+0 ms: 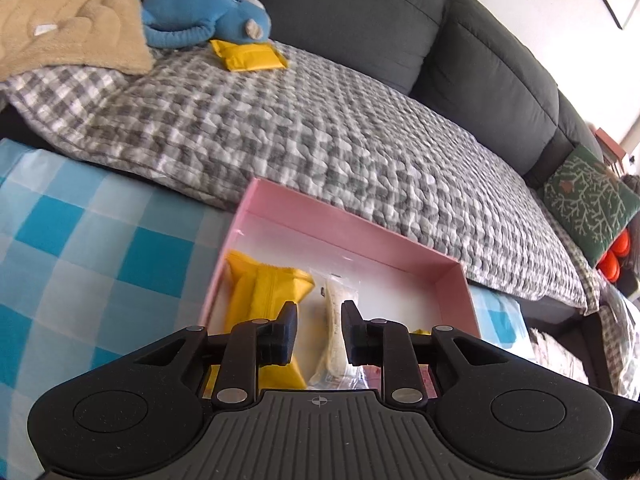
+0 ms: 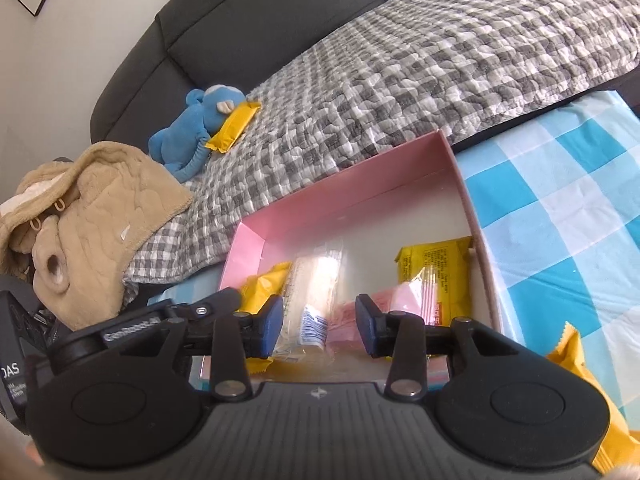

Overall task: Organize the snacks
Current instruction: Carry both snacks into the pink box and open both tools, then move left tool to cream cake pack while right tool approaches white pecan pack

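Matt pink cardboard box, glossy yellow foil packets, quilted checked cloth cover, plush blue toy upper left.

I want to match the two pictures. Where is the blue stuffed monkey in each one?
Left wrist view: the blue stuffed monkey lies at the top left, on the checked quilt.
Right wrist view: the monkey is at the middle left, above the tan blanket.
Shared landmark: the yellow snack packet touching its head.
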